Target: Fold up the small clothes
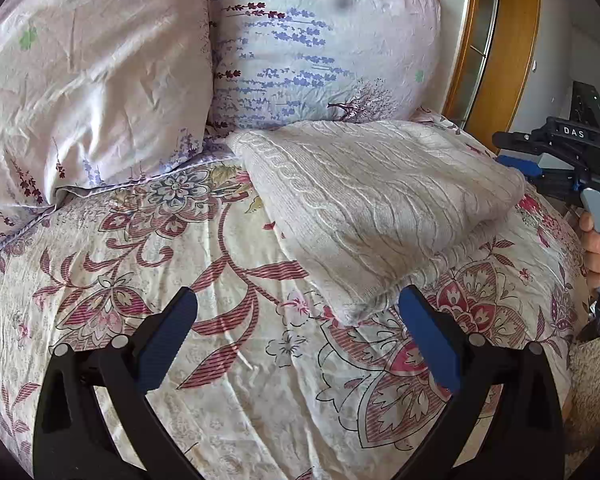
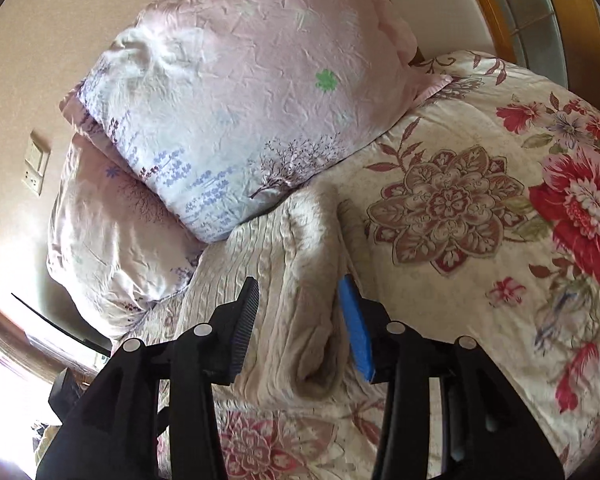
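Lying between right tongs (image 2: 298,300): sweater (image 2: 276,280).

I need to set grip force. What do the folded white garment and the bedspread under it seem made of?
Folded sweater: soft cable-knit, probably wool or acrylic yarn; raised braided ribs show, matte and fuzzy. Floral bedspread: thin woven fabric, likely cotton, with a printed pattern, fine creases and a slight sheen.
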